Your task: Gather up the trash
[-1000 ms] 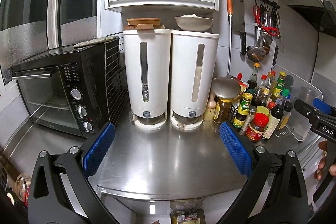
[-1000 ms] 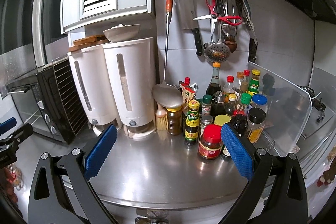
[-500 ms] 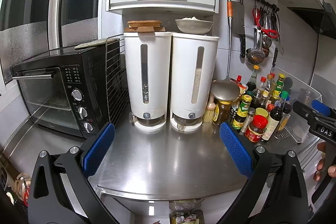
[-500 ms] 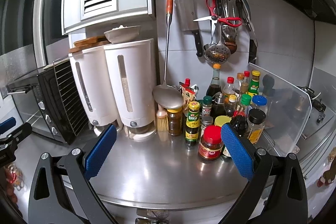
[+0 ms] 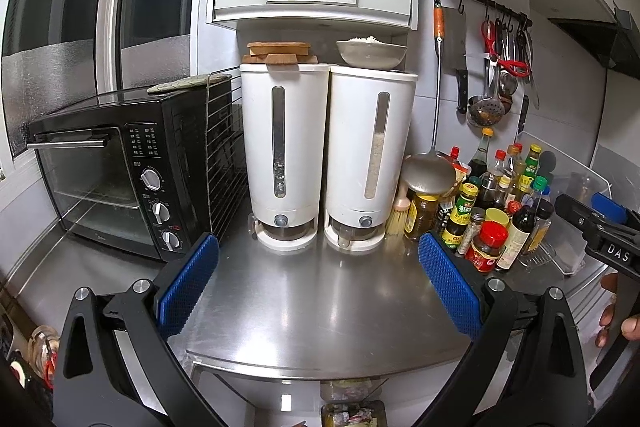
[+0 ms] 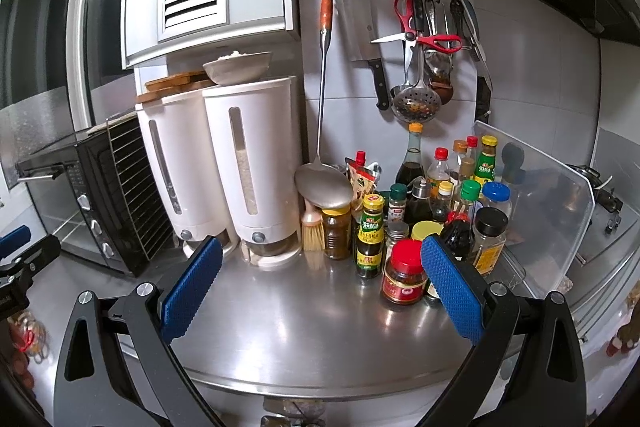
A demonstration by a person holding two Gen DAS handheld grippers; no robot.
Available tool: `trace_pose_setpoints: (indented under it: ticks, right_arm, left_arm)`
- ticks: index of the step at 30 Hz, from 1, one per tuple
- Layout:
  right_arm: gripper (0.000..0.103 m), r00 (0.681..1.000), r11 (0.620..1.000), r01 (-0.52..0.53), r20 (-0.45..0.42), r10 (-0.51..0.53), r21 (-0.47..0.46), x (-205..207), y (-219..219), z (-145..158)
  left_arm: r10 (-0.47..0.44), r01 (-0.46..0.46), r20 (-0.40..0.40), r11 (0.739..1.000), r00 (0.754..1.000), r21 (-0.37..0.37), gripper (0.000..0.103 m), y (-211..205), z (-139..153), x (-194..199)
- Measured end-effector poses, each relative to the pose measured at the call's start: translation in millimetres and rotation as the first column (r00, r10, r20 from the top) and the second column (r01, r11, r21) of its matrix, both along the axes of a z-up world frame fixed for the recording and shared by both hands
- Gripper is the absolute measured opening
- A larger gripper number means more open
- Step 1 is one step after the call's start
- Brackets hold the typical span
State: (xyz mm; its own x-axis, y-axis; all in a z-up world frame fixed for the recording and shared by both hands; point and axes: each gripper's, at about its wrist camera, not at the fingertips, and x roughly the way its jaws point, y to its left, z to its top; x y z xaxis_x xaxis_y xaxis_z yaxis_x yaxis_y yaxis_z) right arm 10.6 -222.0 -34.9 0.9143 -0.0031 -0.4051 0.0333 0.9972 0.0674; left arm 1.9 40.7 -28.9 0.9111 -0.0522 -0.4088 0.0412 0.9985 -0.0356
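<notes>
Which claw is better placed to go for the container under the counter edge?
Left, marginally. The left claw is open and empty, and the container shows clearly just below it; the right claw, also open, sees only a blurred sliver. Contents unclear.

Spread jaws above steel counter [image 6: 304, 331]

White capitals "DAS" read on the black body of the right gripper [image 5: 596, 223], seen from the left wrist just right of the red-lidded jar [image 5: 487, 246]. Labels on the sauce bottles [image 6: 370, 235] beside that jar are too small to read.
</notes>
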Motion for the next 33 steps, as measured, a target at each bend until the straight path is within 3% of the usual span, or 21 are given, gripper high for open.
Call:
trace_pose_setpoints:
  ticks: [33]
  right_arm:
    - [0.100, 1.000, 1.000, 0.020, 0.009, -0.020, 0.009, -10.2, -0.8, 1.1]
  left_arm:
    - [-0.023, 0.023, 0.012, 0.999, 1.000, 0.033, 0.095, -7.5, 10.2, -7.7]
